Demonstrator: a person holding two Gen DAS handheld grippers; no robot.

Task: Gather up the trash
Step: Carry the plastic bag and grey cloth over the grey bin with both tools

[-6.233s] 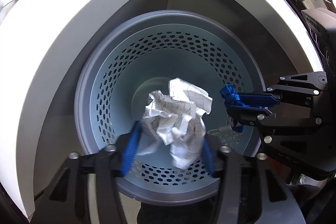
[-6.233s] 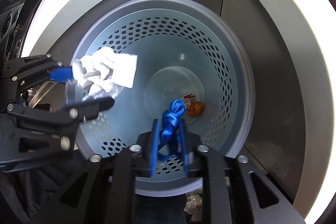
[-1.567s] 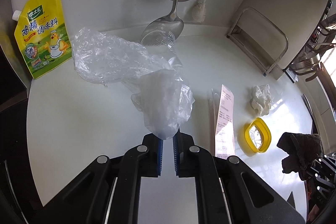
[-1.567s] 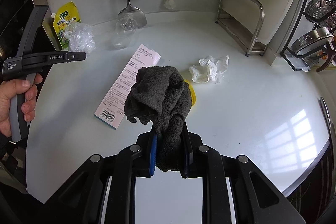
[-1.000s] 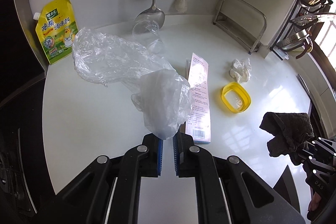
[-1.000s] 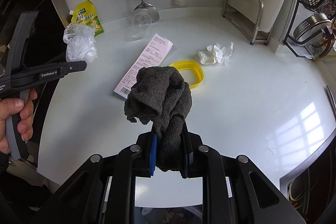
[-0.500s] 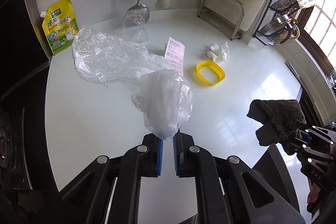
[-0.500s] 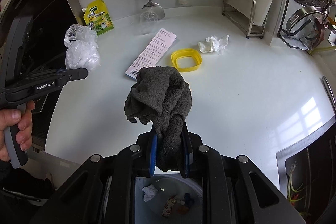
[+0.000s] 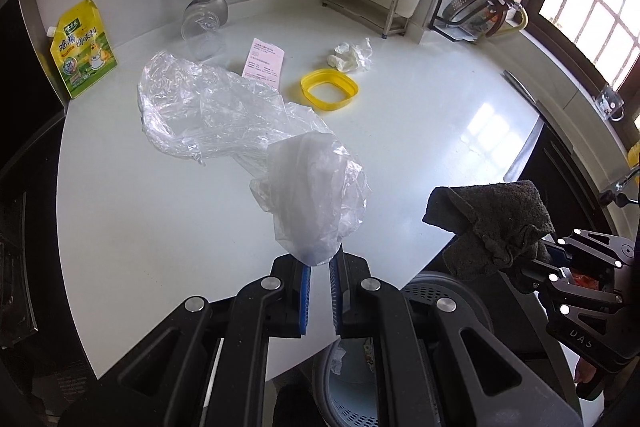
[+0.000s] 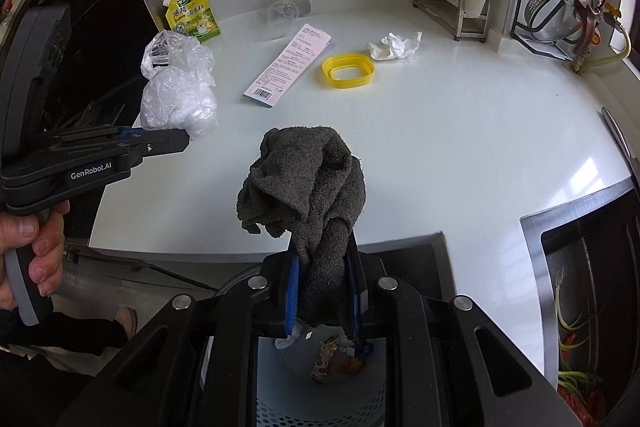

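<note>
My left gripper (image 9: 319,269) is shut on a crumpled clear plastic bag (image 9: 248,131) and holds it above the white counter's front edge; the bag also shows in the right wrist view (image 10: 176,87). My right gripper (image 10: 322,291) is shut on a dark grey rag (image 10: 308,183), which also shows in the left wrist view (image 9: 492,223). The grey perforated trash bin (image 9: 448,297) stands below the counter edge; in the right wrist view its inside (image 10: 320,383) holds several scraps.
On the counter (image 10: 460,147) lie a pink paper slip (image 10: 290,67), a yellow plastic ring (image 10: 348,70), a crumpled white tissue (image 10: 394,47), a clear cup (image 10: 282,15) and a yellow pouch (image 10: 192,13). Ladles hang on the back wall. A dish rack stands at right.
Both grippers have pulled back from the counter towards its front edge with the bag and rag still held. The bin has come further into view below them.
</note>
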